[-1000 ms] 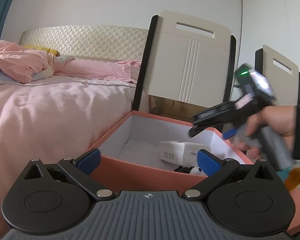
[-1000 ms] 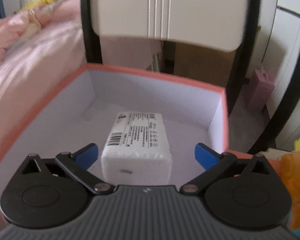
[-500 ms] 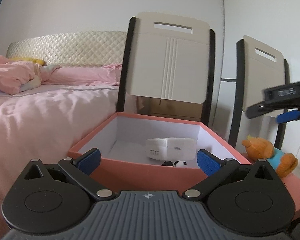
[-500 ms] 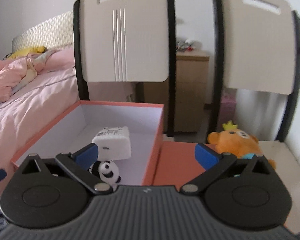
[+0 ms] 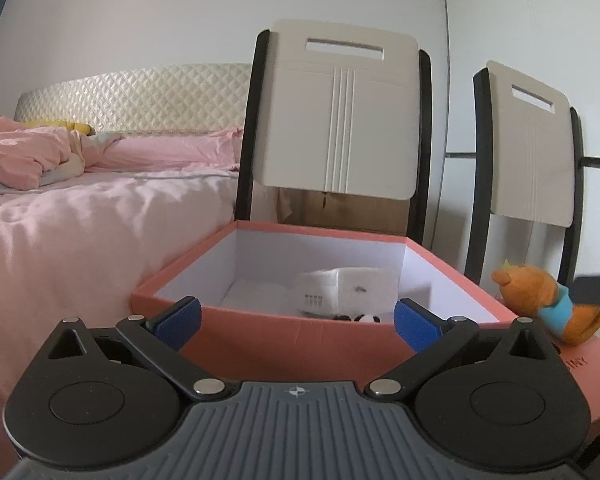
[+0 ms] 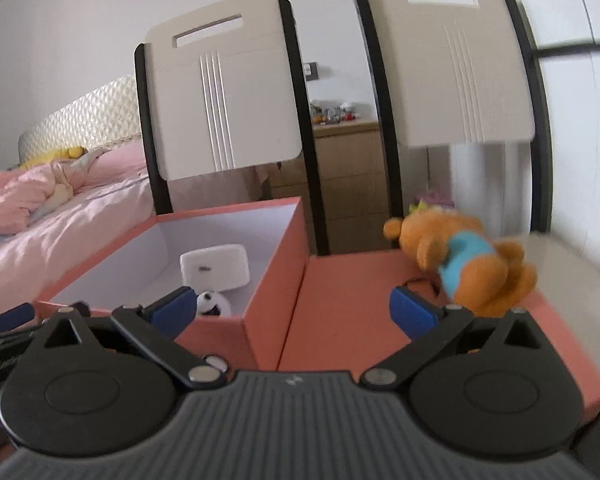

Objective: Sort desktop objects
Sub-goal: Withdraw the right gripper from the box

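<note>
My left gripper (image 5: 296,318) is spread wide, its blue pads holding nothing and touching nothing; it hangs just in front of the near wall of the salmon box (image 5: 284,332). My right gripper (image 6: 292,312) is spread just as wide and also holds nothing, sitting over the seam between the box (image 6: 276,280) and the flat salmon lid (image 6: 352,292) that lies against its right side.

Inside the box lie a white tissue pack (image 5: 340,290) and, nearer me, a small panda figure (image 5: 364,319), mostly hidden behind the near wall. From the right wrist view the tissue pack (image 6: 215,266) and panda (image 6: 214,303) sit toward the box's front right corner. The orange plush toy (image 6: 464,260) in a blue shirt lies on the lid's far right part, just beyond my right pad; it is blurred.

The pack carries small dark print I cannot read. Letters on the lid's front edge (image 5: 578,362) look like "INY", though they are too small to be sure.

Two chair backs (image 5: 340,108) stand close behind the box, and a pink bed (image 5: 80,232) runs along its left.
</note>
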`<state>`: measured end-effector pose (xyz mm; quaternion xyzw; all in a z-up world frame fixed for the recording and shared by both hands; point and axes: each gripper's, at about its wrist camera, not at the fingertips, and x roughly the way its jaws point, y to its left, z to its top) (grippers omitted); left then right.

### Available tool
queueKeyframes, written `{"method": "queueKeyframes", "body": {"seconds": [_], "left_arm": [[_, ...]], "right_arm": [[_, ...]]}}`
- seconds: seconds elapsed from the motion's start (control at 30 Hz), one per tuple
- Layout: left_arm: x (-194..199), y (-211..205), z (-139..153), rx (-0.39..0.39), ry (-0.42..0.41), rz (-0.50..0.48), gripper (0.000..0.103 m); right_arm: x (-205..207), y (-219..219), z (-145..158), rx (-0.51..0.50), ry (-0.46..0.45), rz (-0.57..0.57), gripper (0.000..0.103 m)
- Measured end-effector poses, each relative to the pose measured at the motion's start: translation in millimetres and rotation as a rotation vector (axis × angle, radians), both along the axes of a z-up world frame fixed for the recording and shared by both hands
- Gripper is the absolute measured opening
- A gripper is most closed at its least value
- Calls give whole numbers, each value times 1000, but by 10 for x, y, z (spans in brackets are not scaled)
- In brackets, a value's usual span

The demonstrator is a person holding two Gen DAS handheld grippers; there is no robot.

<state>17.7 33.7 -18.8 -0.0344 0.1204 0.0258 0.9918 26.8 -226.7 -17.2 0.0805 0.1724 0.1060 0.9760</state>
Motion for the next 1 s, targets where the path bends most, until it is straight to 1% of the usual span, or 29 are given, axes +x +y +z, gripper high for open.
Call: {"method": "queueKeyframes", "body": {"seconds": [0.07,0.13,0.27,0.33,0.5,0.6,0.77,1.0], "left_arm": [[11,-13,-11,12,3,0,103],[27,-22,-26,21,10,0,103],[35,-35,-32,28,15,-3,103],[32,-31,-31,26,15,-2,103],[22,-62,-47,36,24,-16,103],[35,-74,-67,41,32,-23,103],[39,-57,-64,29,41,-19,103],[8,-110,-64,38,30,-35,103]], "right_arm": [[-29,37,-80,-22,-2,-7,103],[-10,69,-121,-18,10,5,103],[7,144,-101,-74,-35,23,103],[13,138,-98,-80,-48,17,103],[9,144,-112,-75,-48,-2,103],[11,181,-142,-97,-45,8,103],[8,188,-173,-122,-32,14,103],[-35,124,-171,-119,-35,3,103]]}}
